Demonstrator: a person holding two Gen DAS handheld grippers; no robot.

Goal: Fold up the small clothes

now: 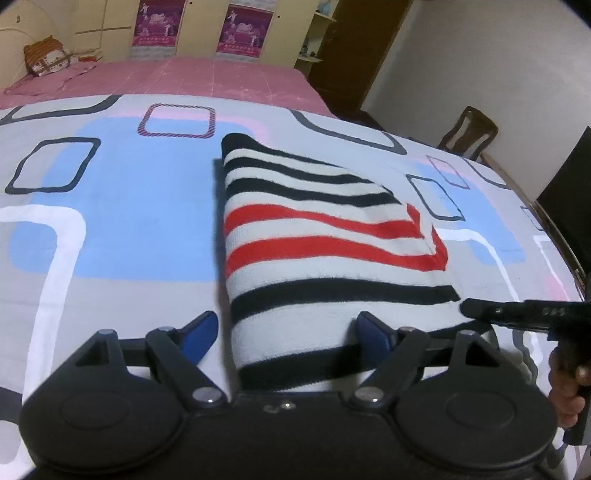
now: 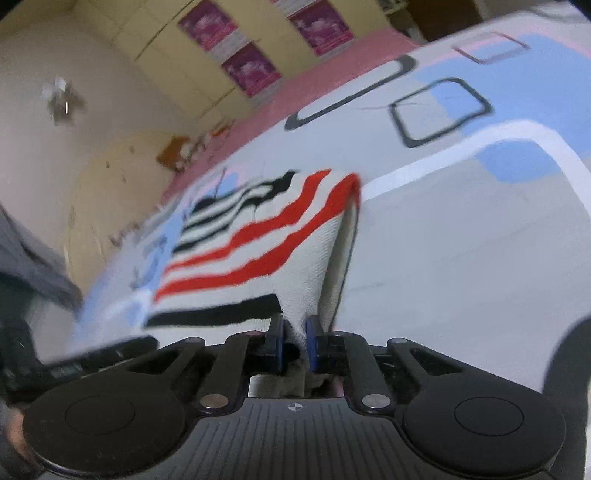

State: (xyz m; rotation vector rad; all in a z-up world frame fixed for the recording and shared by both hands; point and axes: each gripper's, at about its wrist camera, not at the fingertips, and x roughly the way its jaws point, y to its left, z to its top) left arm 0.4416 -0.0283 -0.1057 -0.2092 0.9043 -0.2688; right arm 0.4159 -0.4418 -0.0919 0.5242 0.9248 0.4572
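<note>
Only the right wrist view shows the right tool (image 2: 294,339) pinching the knit striped garment's (image 1: 325,236) corner (lifted, blurred); left tool (image 1: 284,332) gapes wide over the bed (image 1: 110,206).

left hand-held gripper (image 1: 286,334) – black links, blue pads (image 1: 199,332) | silver pivot screws | right hand-held gripper (image 2: 294,345) – same

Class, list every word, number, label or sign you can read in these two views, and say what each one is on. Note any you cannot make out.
Nothing can be read with certainty.
Pink posters on the cupboard doors: print too small and blurred.
Right gripper's black finger, seen from the left wrist view: faint raised letters, not legible.
Striped garment: stripes only, no label showing.
Patterned bedsheet: shapes only, no writing.
</note>
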